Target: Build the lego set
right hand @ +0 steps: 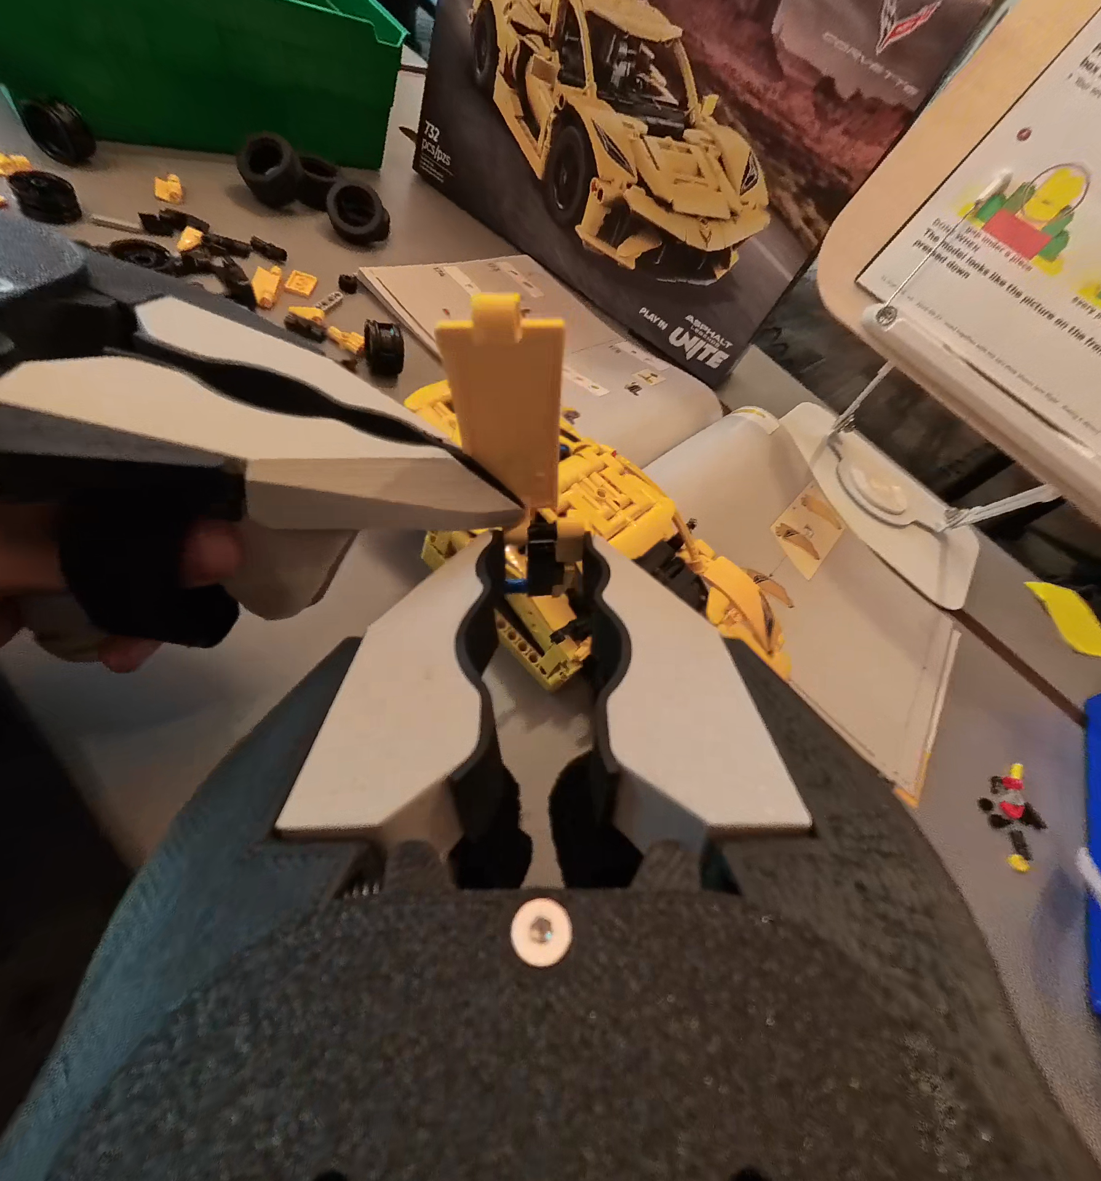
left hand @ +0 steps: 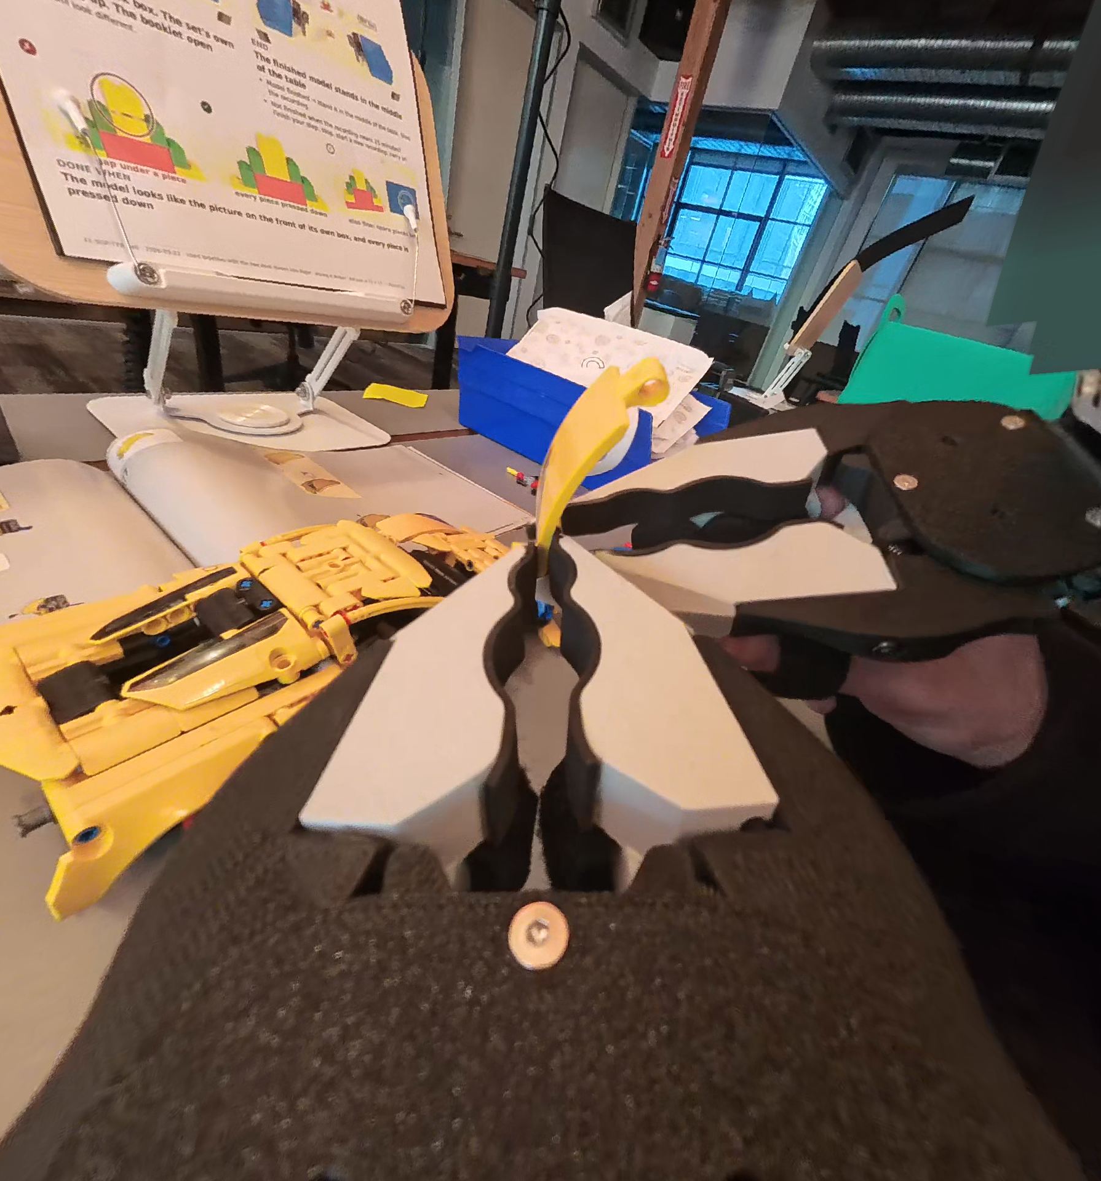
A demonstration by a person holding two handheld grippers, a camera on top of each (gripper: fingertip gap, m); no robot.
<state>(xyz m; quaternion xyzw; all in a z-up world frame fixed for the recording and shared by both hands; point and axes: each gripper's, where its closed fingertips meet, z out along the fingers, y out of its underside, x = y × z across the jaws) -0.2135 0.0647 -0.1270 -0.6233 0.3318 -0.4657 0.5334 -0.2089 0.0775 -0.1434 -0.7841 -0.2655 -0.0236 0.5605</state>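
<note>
Left gripper [left hand: 538, 562]: fingers are closed on the lower end of a curved yellow panel [left hand: 589, 441], which is held upright above the desk [left hand: 11, 958], apparently so that its lower end is presented for joining

Right gripper [right hand: 541, 549]: fingers are narrowed around a small black-and-yellow sub-assembly [right hand: 551, 549] directly under the panel; the grip looks firm, though contact on both sides is partly hidden

Meeting point: the two grippers are brought tip to tip at roughly a right angle, judged to be a mid-air mating of the panel with its connector before fitting to the model

Yellow car model [left hand: 171, 652]: partly built, it is laid on the desk just beyond the fingers, beside the open instruction booklet [left hand: 228, 492]

Loose parts [right hand: 260, 268]: black tyres and small yellow and black pieces are scattered on the far desk near a green bin [right hand: 215, 83]

References: the set box [right hand: 631, 160] and a sheet on a stand [left hand: 228, 128] are propped facing the builder, presumably for checking

Blue bin [left hand: 516, 396]: placed behind the work, with paper inside

Progress: the bodywork is judged well advanced, the wheels not yet fitted
</note>
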